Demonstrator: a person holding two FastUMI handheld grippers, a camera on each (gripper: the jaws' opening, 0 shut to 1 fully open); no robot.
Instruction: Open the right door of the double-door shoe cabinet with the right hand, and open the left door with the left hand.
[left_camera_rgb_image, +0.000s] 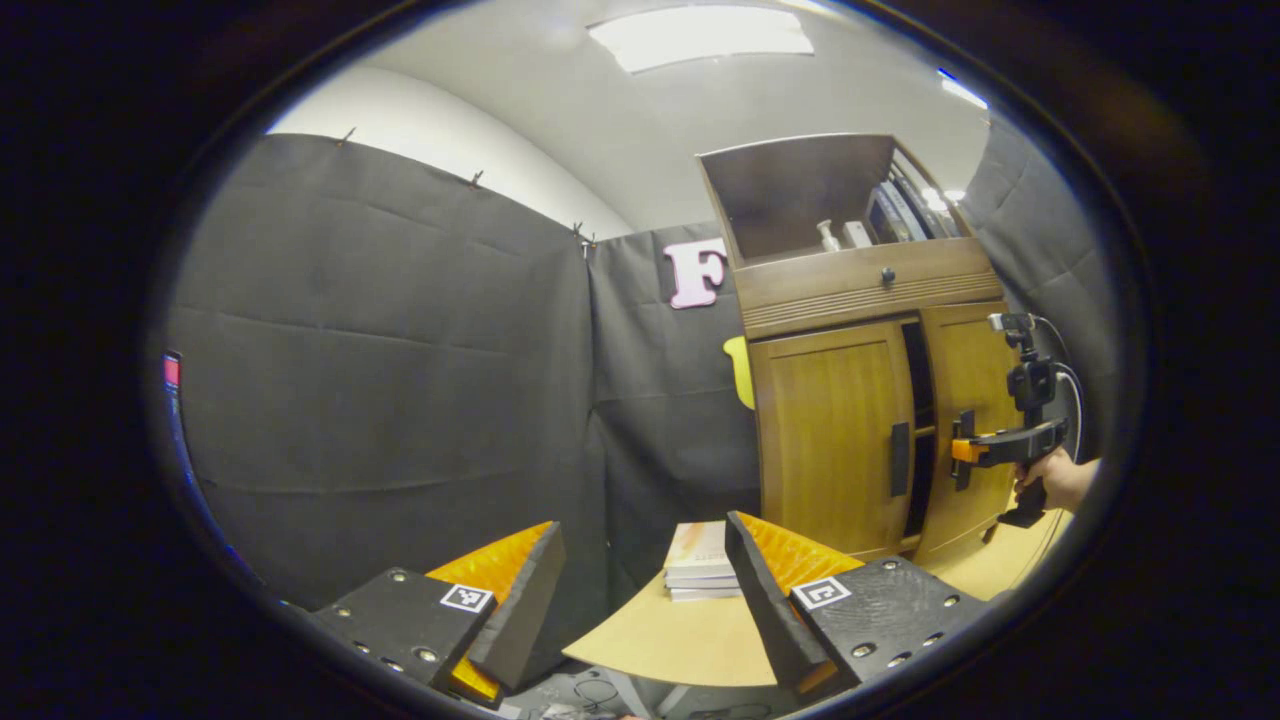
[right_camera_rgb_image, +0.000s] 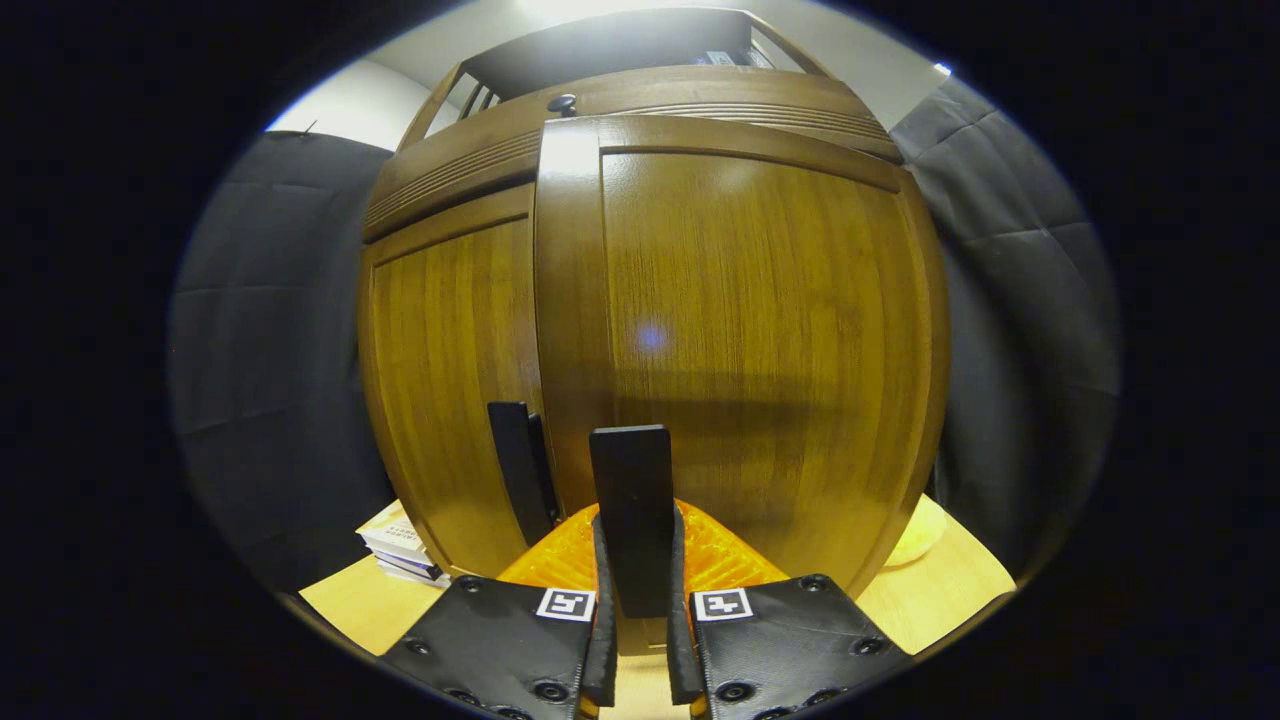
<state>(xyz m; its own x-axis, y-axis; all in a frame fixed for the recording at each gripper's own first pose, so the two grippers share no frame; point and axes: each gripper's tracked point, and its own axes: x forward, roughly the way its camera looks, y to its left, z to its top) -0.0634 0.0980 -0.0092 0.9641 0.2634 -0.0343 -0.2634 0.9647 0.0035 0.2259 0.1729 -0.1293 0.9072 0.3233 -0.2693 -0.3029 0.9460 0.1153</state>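
The right gripper (right_camera_rgb_image: 636, 600) clamps the right door's upright handle (right_camera_rgb_image: 630, 500), that door ajar, while the left gripper (left_camera_rgb_image: 640, 600) hangs open, the left door's handle (left_camera_rgb_image: 900, 458) far off to its right.

Both the left gripper (left_camera_rgb_image: 640, 600) and right gripper (right_camera_rgb_image: 635, 640) carry black screw-studded plates with small square black-and-white markers, a thin cable trailing at the frame's right.

Left gripper view faces the cabinet (left_camera_rgb_image: 860, 400) from afar; right gripper view close up.
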